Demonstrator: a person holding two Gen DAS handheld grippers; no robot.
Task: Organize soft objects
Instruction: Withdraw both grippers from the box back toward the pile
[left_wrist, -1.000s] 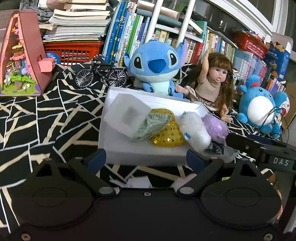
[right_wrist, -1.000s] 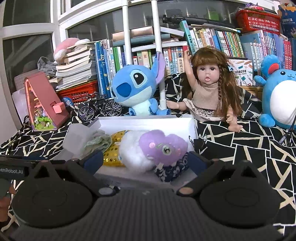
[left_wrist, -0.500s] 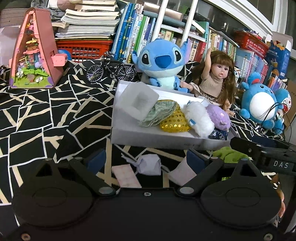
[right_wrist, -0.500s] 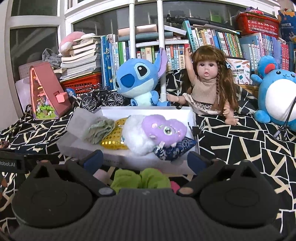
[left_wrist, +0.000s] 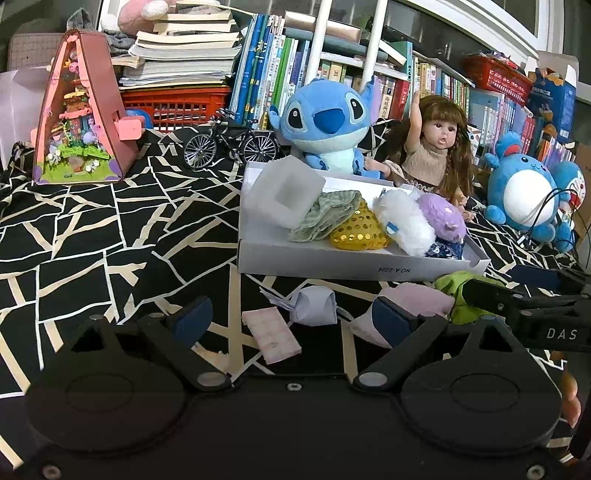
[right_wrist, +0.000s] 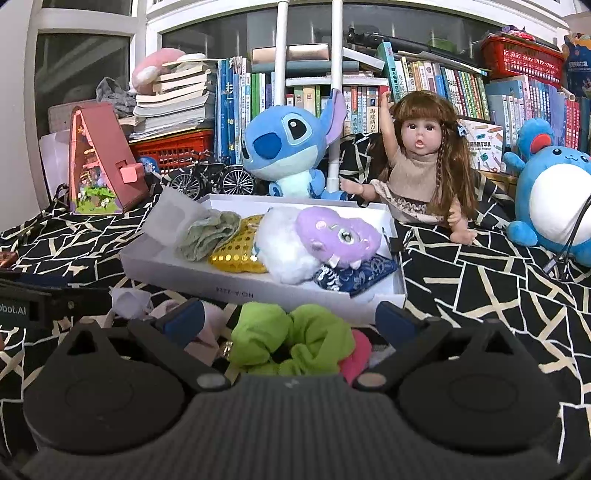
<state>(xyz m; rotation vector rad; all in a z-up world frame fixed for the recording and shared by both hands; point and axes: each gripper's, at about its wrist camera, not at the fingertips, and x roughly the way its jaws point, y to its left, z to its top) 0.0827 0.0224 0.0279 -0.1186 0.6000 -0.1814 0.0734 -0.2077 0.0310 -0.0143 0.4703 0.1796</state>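
With both my grippers, left (left_wrist: 291, 314) and right (right_wrist: 290, 319), gaping empty, the green scrunchie (right_wrist: 291, 341) lay before the white box (right_wrist: 236, 290), looking light and squashy, best pinched across one bunched fold.

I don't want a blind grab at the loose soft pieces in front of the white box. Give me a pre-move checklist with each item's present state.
1. Left gripper jaws open and empty: ok.
2. Right gripper jaws open and empty: ok.
3. Lime green fabric scrunchie lies between the right jaws, outside the shallow white cardboard box: ok.
4. Small pink rectangular pad and folded white cloth lie ahead of the left jaws: ok.
5. Free space in the box for more items: cannot tell; the white fluffy ball and purple plush toy crowd its right half.
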